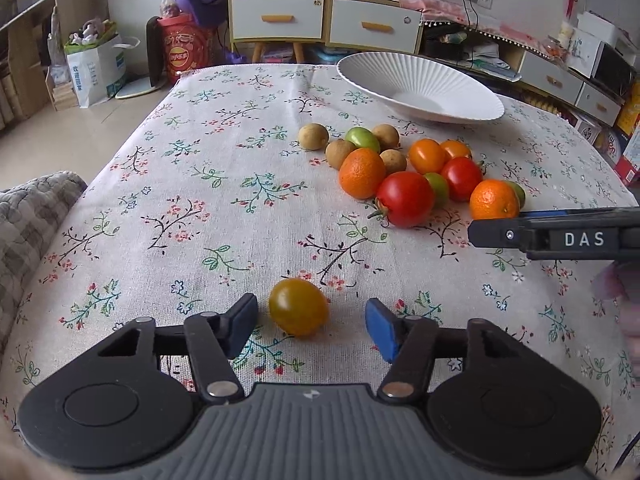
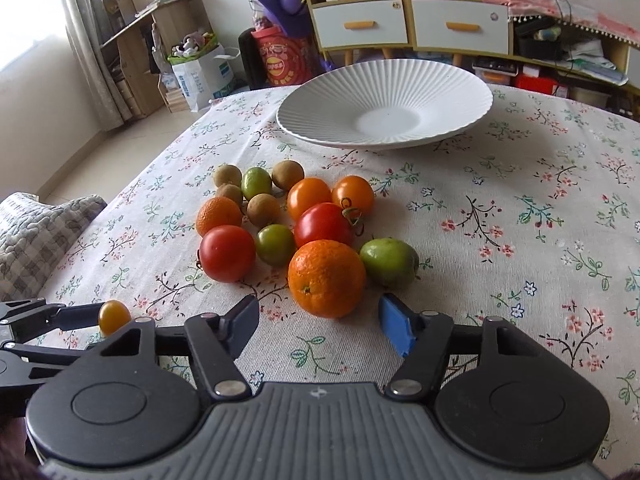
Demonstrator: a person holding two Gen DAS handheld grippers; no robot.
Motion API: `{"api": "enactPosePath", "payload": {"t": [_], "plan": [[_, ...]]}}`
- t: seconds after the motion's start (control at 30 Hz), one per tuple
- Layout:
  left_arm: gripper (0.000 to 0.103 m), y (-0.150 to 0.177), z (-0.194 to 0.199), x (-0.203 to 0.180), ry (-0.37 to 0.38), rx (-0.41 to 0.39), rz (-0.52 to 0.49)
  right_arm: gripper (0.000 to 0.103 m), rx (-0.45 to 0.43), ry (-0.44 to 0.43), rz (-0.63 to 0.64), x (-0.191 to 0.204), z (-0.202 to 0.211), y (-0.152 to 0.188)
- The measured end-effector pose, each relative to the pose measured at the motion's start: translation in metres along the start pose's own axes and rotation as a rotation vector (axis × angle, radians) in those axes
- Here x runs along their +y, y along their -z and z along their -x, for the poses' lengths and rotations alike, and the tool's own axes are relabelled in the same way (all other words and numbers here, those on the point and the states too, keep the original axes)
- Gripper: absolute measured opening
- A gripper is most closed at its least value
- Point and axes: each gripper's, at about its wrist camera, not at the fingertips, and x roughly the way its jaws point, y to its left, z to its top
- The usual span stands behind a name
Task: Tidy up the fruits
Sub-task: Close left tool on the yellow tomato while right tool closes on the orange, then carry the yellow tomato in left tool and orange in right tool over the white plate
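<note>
A yellow cherry tomato (image 1: 298, 306) lies alone on the floral tablecloth, between the fingers of my open left gripper (image 1: 311, 326) without touching them; it also shows at the left of the right wrist view (image 2: 114, 316). A pile of fruit lies beyond: oranges (image 2: 327, 278), red tomatoes (image 2: 227, 253), green fruits (image 2: 389, 261), orange tomatoes (image 2: 308, 197) and brown longans (image 2: 287, 175). My right gripper (image 2: 319, 328) is open and empty, just short of the nearest orange. A white ribbed plate (image 2: 320, 104) sits empty behind the pile.
The table's left edge drops to the floor, with a grey quilted cushion (image 1: 36, 216) beside it. Cabinets with drawers (image 1: 320, 20) and clutter stand beyond the far edge. My right gripper's finger (image 1: 560, 236) reaches in at the right of the left wrist view.
</note>
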Motion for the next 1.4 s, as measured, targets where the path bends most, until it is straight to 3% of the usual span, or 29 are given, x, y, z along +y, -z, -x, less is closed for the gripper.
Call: {"api": "enactPosePath", "payload": {"t": [0.23, 0.3, 0.33, 0.47, 0.97, 1.4], "plan": [[0.035, 0.0, 0.002, 0.003, 0.004, -0.007, 0.011, 0.051, -0.018, 0.017, -0.013, -0.002, -0.005, -0.003], [0.023, 0.0, 0.002, 0.004, 0.006, -0.007, 0.012, 0.047, -0.02, 0.02, -0.018, -0.002, -0.004, -0.003], [0.022, -0.001, 0.002, 0.004, 0.007, -0.007, 0.014, 0.046, -0.022, 0.02, -0.019, -0.002, -0.005, -0.003], [0.022, -0.001, 0.001, 0.004, 0.01, -0.006, 0.014, 0.039, -0.023, 0.017, -0.012, -0.001, -0.006, -0.004], [0.021, -0.022, 0.0, 0.002, 0.069, -0.015, 0.03, 0.038, -0.027, 0.01, -0.037, -0.001, 0.007, -0.016], [0.021, -0.064, -0.004, -0.023, 0.174, -0.064, 0.025, 0.038, -0.038, 0.027, -0.132, -0.012, 0.01, -0.06]]}}
